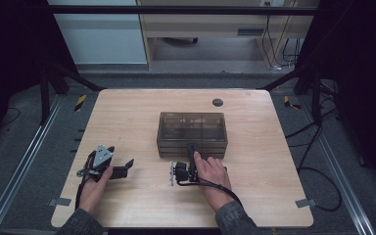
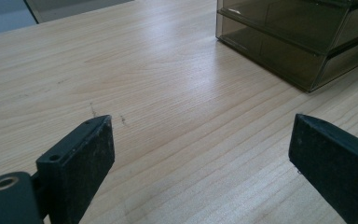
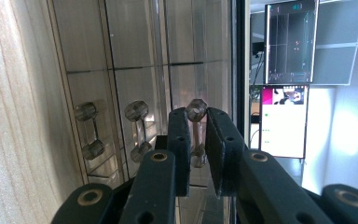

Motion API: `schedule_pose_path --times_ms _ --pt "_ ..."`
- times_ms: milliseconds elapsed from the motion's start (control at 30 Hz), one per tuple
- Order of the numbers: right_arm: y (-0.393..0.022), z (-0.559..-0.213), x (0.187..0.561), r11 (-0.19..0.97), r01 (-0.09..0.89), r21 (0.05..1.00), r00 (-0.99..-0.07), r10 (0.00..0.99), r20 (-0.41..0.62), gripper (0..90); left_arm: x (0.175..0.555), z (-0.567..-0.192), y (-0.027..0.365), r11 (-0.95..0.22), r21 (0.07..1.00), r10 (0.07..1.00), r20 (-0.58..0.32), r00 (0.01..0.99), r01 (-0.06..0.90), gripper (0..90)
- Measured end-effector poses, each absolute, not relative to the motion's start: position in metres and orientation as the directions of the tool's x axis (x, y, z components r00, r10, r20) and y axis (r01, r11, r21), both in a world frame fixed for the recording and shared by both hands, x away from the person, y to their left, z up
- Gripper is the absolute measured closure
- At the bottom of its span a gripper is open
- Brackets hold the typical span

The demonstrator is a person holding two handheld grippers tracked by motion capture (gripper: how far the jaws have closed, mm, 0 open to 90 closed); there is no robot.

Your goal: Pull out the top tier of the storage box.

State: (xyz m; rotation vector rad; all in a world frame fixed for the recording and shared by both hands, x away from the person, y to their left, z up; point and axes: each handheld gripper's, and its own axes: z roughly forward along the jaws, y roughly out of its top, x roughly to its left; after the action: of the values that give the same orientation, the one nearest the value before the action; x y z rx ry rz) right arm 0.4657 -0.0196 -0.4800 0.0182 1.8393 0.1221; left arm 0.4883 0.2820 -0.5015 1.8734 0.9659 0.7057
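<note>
A smoky, see-through drawer box [image 1: 192, 128] is sitting near the middle of a pale wooden counter [image 1: 127, 112]. Its long axis is running left to right, and its drawer fronts are facing the near edge, toward the person. No brand, label or readable writing is showing on the box or the grippers.

The right gripper [image 1: 191, 150] is lying on its side just in front of the box, with the person's right hand [image 1: 210, 171] wrapped around it, and is pointing away from the person at the drawer fronts. In the right gripper view, three clear bar handles are lining up across the drawer fronts, and the right gripper [image 3: 197, 133] is closing narrowly around the top drawer's handle [image 3: 196, 112], its two black pads sitting on either side of the bar and apparently touching it.

The left gripper [image 1: 125, 166] is resting on the counter to the left of the box, well apart from it, held in the left hand [image 1: 94, 185]. It is standing wide open with nothing in it, bare wood showing between its pads.

A small dark round grommet [image 1: 218, 102] is sitting in the counter beyond the box.
</note>
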Motion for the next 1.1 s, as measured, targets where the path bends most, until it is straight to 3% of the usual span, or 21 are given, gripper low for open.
schedule_pose_path --times_ms 1100 --pt "-0.018 -0.479 0.444 0.994 -0.044 0.098 -0.277 0.082 -0.957 81.2 0.489 -0.502 0.281 -0.312 0.887 0.836 0.087 0.541 0.339 6.5"
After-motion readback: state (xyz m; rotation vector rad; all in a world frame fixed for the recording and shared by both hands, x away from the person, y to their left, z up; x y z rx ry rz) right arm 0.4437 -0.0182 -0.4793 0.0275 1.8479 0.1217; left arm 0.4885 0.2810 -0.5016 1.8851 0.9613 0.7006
